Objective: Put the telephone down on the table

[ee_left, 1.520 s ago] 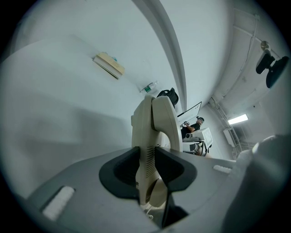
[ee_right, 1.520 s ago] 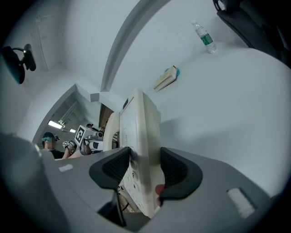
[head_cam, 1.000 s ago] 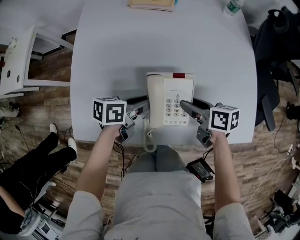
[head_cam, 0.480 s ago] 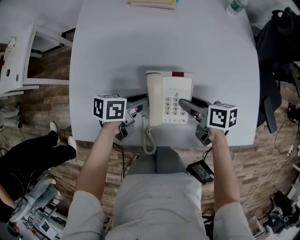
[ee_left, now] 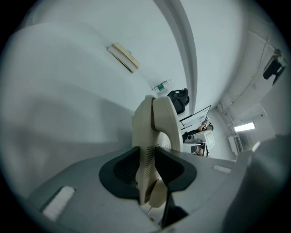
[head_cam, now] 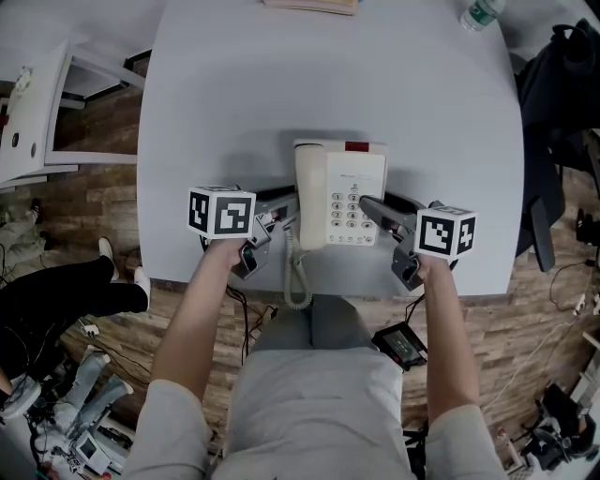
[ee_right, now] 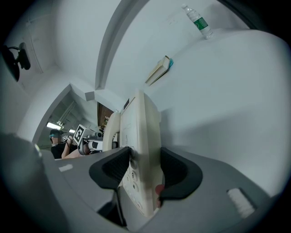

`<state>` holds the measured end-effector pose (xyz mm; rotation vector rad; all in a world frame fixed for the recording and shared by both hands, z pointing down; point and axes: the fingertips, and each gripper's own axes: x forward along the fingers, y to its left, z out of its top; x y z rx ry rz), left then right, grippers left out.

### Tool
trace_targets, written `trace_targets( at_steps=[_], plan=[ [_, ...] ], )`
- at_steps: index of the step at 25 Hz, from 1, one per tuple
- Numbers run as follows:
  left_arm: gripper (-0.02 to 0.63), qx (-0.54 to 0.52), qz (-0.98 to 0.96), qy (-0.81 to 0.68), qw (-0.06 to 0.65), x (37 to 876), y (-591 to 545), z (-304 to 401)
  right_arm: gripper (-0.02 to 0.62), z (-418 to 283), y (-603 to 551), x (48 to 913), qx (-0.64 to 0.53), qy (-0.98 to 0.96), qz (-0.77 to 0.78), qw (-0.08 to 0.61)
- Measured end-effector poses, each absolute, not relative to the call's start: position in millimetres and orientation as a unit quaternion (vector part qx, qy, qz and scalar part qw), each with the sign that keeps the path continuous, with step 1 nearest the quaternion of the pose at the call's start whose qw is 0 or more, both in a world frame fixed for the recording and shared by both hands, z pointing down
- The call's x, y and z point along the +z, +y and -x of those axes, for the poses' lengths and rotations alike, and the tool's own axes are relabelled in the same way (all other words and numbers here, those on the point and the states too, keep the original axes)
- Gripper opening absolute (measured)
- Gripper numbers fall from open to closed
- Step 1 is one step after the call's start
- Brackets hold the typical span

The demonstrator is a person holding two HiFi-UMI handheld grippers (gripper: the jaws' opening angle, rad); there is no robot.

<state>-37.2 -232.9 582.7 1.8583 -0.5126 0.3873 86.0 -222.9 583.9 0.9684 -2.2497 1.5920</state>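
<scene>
The cream telephone (head_cam: pixel 339 192), with a keypad and a red strip at its far edge, is near the front of the grey table (head_cam: pixel 234 84). It casts a shadow on the tabletop. My left gripper (head_cam: pixel 286 208) is shut on its left side, where the handset lies. My right gripper (head_cam: pixel 370 208) is shut on its right side, over the keypad. In the left gripper view both pads press the telephone (ee_left: pixel 157 123) inside the left gripper (ee_left: pixel 146 166). In the right gripper view the right gripper (ee_right: pixel 144 170) clamps the telephone (ee_right: pixel 141 136). The coiled cord (head_cam: pixel 295 272) hangs over the table's front edge.
A book (head_cam: pixel 312 5) lies at the table's far edge and a water bottle (head_cam: pixel 476 14) at its far right corner. A black chair with a bag (head_cam: pixel 553 112) stands to the right, white furniture (head_cam: pixel 33 112) to the left. A small black device (head_cam: pixel 401 343) rests by my lap.
The telephone and both grippers have barely shifted. At the lower left, another person's legs have moved away from the table.
</scene>
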Motion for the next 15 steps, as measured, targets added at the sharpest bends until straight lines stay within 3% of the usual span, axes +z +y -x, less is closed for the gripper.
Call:
trace_targets(
  at_steps=[15],
  plan=[
    [0.121,0.149,-0.774,-0.228,0.572,592.8,-234.5,36.4,0.225,-89.4,-226.3,594.3,0.543,-0.758,-0.347,0.101]
  ],
)
